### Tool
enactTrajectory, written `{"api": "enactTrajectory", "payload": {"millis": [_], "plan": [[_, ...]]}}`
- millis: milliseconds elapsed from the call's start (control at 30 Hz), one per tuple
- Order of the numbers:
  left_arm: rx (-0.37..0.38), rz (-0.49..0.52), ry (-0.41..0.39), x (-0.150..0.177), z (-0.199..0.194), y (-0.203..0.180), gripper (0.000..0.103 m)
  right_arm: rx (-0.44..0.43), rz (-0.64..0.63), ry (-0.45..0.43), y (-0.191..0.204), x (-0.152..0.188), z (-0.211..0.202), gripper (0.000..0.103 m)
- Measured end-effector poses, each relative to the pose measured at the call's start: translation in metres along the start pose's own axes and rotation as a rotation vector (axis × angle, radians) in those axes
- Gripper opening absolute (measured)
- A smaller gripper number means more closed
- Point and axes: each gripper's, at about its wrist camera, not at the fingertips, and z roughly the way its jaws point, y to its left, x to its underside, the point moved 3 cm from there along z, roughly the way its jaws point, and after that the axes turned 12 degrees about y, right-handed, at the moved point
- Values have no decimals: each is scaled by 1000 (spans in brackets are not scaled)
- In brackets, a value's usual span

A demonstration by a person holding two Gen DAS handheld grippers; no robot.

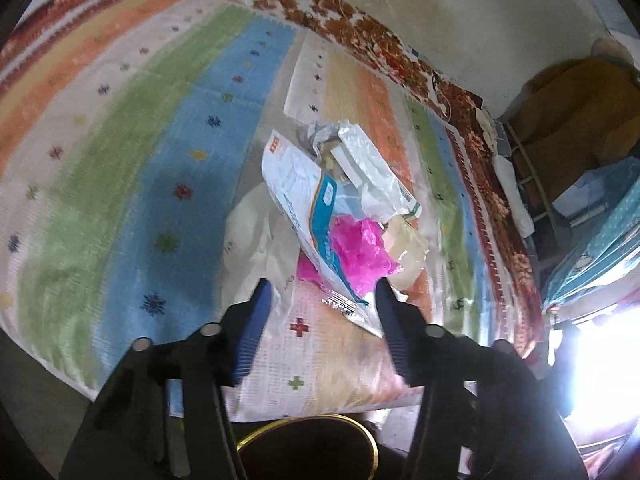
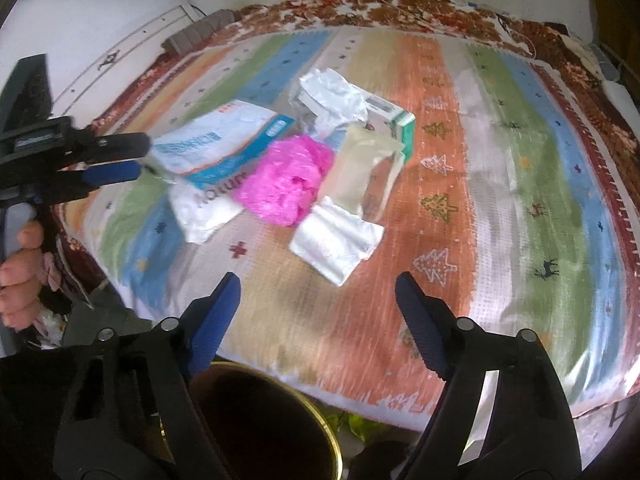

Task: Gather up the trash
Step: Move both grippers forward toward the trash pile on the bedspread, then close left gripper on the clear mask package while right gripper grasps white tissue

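I am closing my left tool around the corner of the white-and-blue wrapper in the trash pile at mid-frame on the bed; pads not visibly pressing yet. Right tool is hanging wide, empty. I should be pinching only plastic, not blanket.

Striped blanket bare right of trash pile; bin (gold-rimmed) below near edge

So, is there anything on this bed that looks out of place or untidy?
Yes. A heap of litter lies on the striped blanket: a crumpled pink plastic bag, a white and blue wrapper, a small green and white box and flattened clear bags. It overlaps loosely, as if dropped. Nothing looks spilled or broken.
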Motion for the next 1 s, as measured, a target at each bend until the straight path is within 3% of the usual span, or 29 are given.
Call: {"api": "enactTrajectory", "payload": {"millis": [233,300,467,733,1000], "plan": [[-31,42,11,-4,7,-7,33,14,-14,50,-10,-16,38,53],[-38,41,24,-5,12,-6,19,24,-24,63,-11,-19,49,48],[-56,42,28,-8,15,-4,6,37,-41,82,-11,-24,65,38],[-67,72,18,-6,13,-9,3,29,-32,122,-15,-30,85,6],[-79,120,-29,-5,-6,-20,3,2,-33,99,-13,-29,73,1]]}}
